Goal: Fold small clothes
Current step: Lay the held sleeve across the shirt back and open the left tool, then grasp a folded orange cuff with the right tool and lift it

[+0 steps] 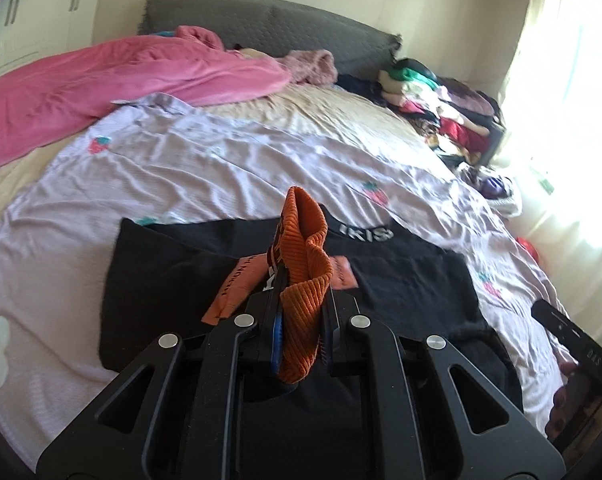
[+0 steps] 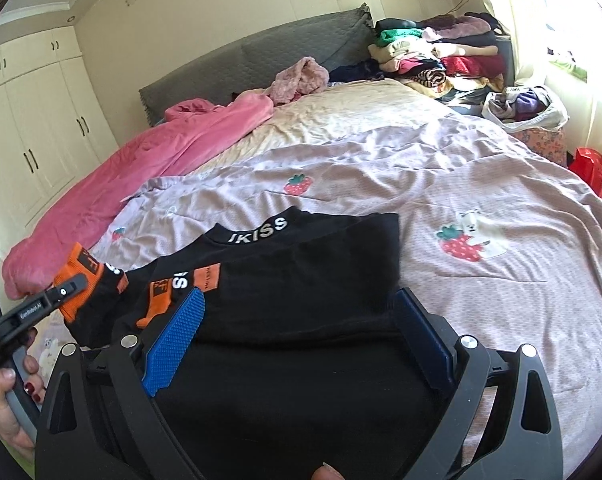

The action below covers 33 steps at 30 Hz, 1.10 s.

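Note:
A small black top [image 1: 401, 280] with a white "IKISS" collar and orange patches lies on the lilac strawberry-print sheet [image 1: 221, 168]. My left gripper [image 1: 301, 312] is shut on its orange ribbed sleeve cuff [image 1: 305, 256], which stands up between the blue pads. In the right wrist view the left gripper [image 2: 67, 292] holds that cuff [image 2: 81, 272] raised at the left of the top [image 2: 301, 288]. My right gripper [image 2: 301, 320] is open, its blue pads [image 2: 177, 336] spread over the top's lower part, holding nothing.
A pink blanket [image 2: 113, 196] lies bunched along the bed's left side. A pile of clothes [image 2: 441, 56] sits at the far right by the grey headboard [image 2: 261, 52]. A white bag [image 2: 529, 108] and a red bag [image 2: 595, 172] are beside the bed at right.

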Tool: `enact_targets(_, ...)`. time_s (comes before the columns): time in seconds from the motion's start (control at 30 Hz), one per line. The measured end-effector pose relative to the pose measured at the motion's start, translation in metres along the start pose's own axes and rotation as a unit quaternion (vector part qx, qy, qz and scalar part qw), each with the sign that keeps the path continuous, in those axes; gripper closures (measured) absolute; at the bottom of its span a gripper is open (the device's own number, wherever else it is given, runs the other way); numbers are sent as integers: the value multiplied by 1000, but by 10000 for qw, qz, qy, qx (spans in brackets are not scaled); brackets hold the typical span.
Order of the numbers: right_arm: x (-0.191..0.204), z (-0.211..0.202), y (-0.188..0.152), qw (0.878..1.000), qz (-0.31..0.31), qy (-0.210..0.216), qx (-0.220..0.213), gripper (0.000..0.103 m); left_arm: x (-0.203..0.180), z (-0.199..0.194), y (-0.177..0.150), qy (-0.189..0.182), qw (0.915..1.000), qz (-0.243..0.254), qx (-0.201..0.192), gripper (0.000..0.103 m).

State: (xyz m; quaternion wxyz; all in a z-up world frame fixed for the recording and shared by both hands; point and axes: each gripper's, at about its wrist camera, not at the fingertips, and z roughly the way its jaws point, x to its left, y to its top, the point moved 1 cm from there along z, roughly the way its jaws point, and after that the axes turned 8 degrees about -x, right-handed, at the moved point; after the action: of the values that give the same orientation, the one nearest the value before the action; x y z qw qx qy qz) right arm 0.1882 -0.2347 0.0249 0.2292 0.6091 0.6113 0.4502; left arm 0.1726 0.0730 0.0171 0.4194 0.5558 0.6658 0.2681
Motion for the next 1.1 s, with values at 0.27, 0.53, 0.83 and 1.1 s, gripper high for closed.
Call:
enact_targets(0.27, -1, 9, -2, 9999, 21, -105, 81, 8, -24, 17, -19, -316, 9981, 397, 344, 84)
enact_targets(0.53, 20, 33, -12, 9993, -62, 49, 368, 8, -15, 13, -16, -443, 9976, 426, 331, 53)
enact_targets(0.83, 88, 74, -52, 9887, -384, 815, 1200, 9, 40, 29, -11, 870, 9943, 485, 387, 33)
enact_targets(1.1, 120, 94, -77, 9785, -513, 1089, 1674, 17, 51, 27, -10, 1095, 9924, 520, 229, 21)
